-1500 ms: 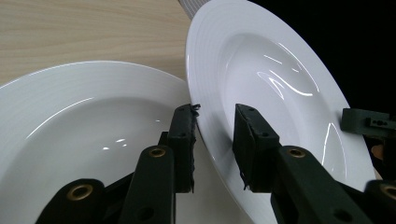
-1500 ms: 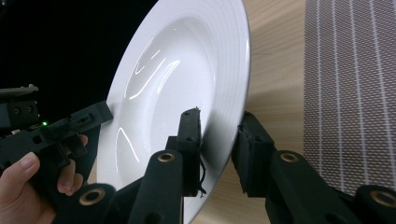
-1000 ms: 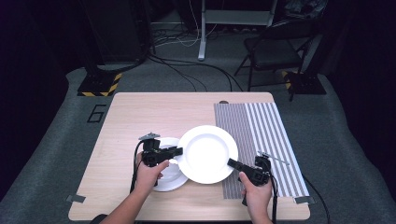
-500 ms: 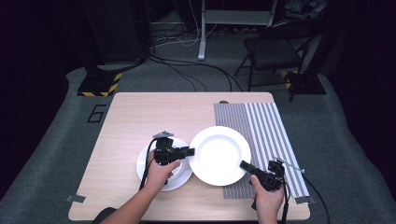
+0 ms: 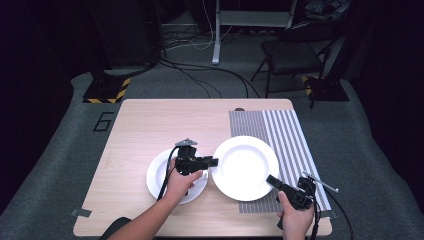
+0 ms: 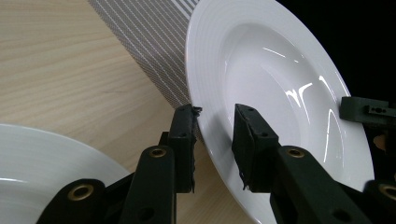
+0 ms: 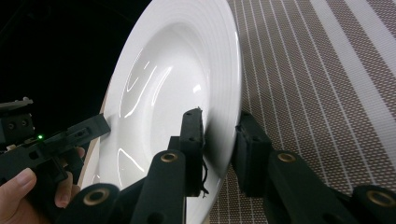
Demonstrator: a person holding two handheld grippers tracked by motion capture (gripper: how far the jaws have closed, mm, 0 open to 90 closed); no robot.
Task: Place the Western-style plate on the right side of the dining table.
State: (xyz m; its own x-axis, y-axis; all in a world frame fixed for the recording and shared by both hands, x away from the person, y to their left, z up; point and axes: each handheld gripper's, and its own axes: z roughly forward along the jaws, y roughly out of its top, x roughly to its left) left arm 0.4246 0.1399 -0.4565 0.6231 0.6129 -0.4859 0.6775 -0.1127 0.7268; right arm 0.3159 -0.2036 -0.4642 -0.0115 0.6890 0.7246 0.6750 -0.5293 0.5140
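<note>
over table | left gripper [image 5: 212, 162], right gripper [image 5: 273, 181] both clamped on large plate [image 5: 245, 167] rim

The large plate [image 5: 245, 167] has moved right, off the small plate [image 5: 160, 175], onto the striped mat [image 5: 285, 135].

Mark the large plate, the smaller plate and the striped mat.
large plate [image 5: 245, 167], high view, on its shallow centre
smaller plate [image 5: 156, 176], high view, on its left rim
striped mat [image 5: 285, 127], high view, on its bare far part
</note>
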